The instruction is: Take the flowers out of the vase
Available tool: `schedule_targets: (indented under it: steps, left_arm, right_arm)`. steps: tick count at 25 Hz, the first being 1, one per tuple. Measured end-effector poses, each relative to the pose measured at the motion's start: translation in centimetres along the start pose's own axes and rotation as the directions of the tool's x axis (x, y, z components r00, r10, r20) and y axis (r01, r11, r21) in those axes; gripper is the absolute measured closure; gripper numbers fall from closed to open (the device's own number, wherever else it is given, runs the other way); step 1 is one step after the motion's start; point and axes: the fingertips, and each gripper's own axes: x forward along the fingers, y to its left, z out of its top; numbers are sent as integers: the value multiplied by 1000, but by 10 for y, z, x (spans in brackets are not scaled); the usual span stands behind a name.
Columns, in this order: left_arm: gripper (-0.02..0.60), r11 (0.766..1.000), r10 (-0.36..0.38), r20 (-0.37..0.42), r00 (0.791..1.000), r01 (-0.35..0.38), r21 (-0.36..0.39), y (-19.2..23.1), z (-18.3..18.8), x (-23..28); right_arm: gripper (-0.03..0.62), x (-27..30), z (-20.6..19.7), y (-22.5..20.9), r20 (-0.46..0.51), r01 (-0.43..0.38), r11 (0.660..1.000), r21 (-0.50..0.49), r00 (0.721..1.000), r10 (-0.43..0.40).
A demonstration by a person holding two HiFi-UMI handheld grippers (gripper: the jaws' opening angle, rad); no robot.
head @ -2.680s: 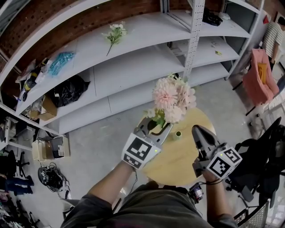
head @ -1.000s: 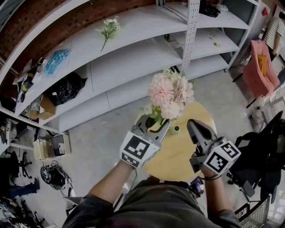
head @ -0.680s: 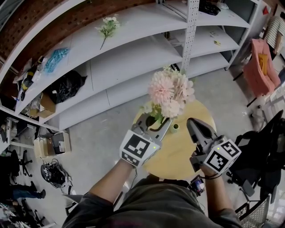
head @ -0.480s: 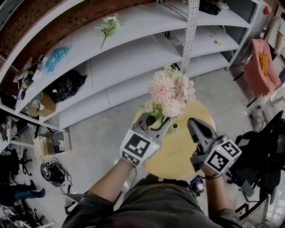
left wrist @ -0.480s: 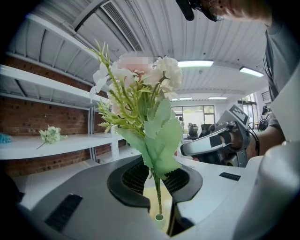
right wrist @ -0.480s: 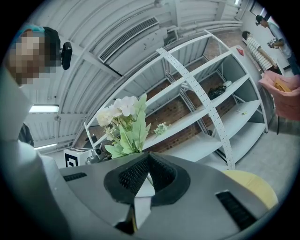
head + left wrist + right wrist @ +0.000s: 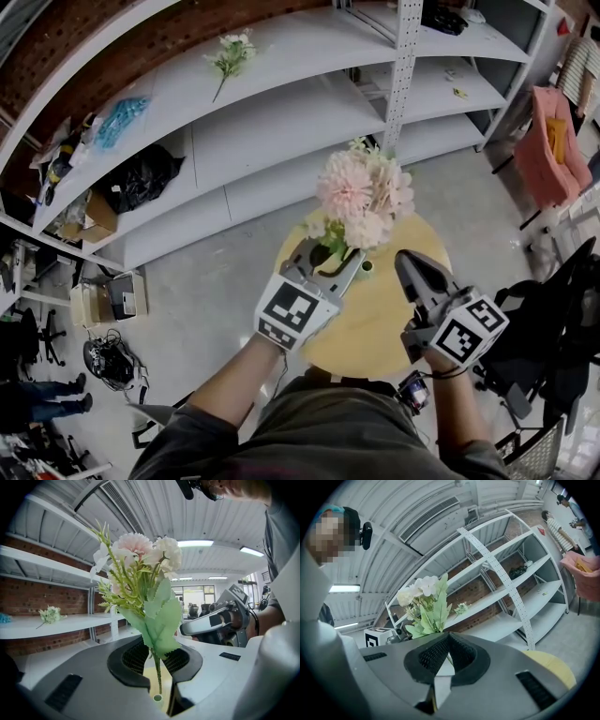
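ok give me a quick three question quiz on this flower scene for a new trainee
1. Multiple choice: what grips the bouquet by its stem?
A) the left gripper
B) the right gripper
C) neither
2. True or false: the right gripper's jaws stand wide apart.
3. Fill in: a second flower sprig lies on a white ____.

Key
1. A
2. False: the right gripper is shut, with nothing between its jaws.
3. shelf
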Motion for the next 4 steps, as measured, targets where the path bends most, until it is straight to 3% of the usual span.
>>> schedule_targets:
  steps: [4]
  left_arm:
    - [511,1000,2,0,1000,-2,-1,0,0,-1]
  right_arm:
    - [580,0,-1,1,-2,-1,1000,2,1000,1]
